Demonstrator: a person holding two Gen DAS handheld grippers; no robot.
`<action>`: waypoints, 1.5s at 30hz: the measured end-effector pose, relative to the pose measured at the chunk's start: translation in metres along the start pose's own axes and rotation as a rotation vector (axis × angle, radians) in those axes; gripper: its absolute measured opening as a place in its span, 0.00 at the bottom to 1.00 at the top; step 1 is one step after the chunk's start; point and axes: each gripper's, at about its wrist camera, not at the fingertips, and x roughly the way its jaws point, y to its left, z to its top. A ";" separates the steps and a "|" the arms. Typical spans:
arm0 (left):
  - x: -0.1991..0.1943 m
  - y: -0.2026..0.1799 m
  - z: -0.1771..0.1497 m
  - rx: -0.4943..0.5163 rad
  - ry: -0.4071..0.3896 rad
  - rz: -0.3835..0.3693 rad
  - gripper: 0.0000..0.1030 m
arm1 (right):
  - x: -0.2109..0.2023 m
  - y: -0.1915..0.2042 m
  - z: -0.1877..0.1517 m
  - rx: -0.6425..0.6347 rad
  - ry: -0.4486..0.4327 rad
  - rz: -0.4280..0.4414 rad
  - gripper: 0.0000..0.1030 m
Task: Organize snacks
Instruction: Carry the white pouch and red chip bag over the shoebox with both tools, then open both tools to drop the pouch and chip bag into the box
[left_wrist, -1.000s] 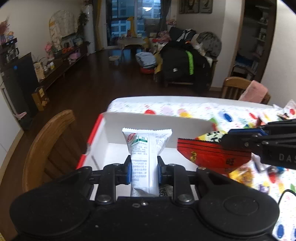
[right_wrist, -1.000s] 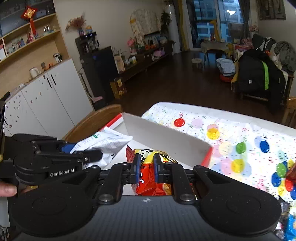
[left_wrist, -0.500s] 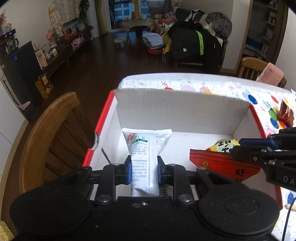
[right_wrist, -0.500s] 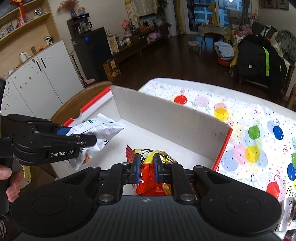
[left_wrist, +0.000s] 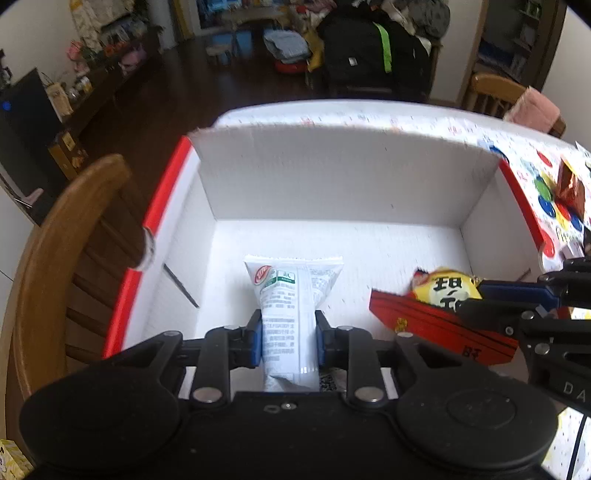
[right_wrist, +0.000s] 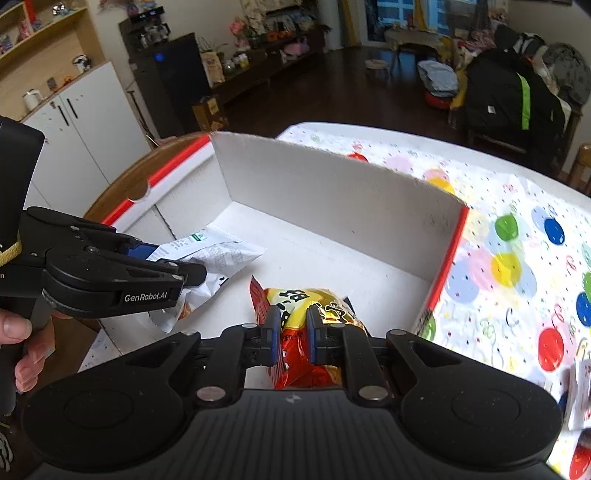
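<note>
The left gripper (left_wrist: 289, 341) pinches a white plastic snack packet with green and red print (left_wrist: 291, 306) between its blue-padded jaws, the packet's crimped top edge pointing ahead of them. Below and ahead lies the bare floor of an open white cardboard box with red-edged side walls (left_wrist: 332, 184). To the right of those jaws, the right gripper (right_wrist: 290, 334) pinches a red and yellow foil snack bag (right_wrist: 310, 314), also over the box (whether either packet touches the floor is unclear). The box sits on a worktop covered in a balloon-print cloth (right_wrist: 517, 229).
</note>
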 end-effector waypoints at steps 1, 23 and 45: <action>0.000 -0.001 0.000 0.002 0.005 -0.001 0.25 | 0.000 0.000 0.000 0.002 0.007 0.001 0.14; -0.047 -0.012 -0.004 0.006 -0.104 -0.005 0.62 | -0.056 0.001 -0.005 0.059 -0.097 0.019 0.15; -0.123 -0.058 -0.012 0.037 -0.290 -0.057 0.84 | -0.160 -0.039 -0.042 0.132 -0.257 0.057 0.18</action>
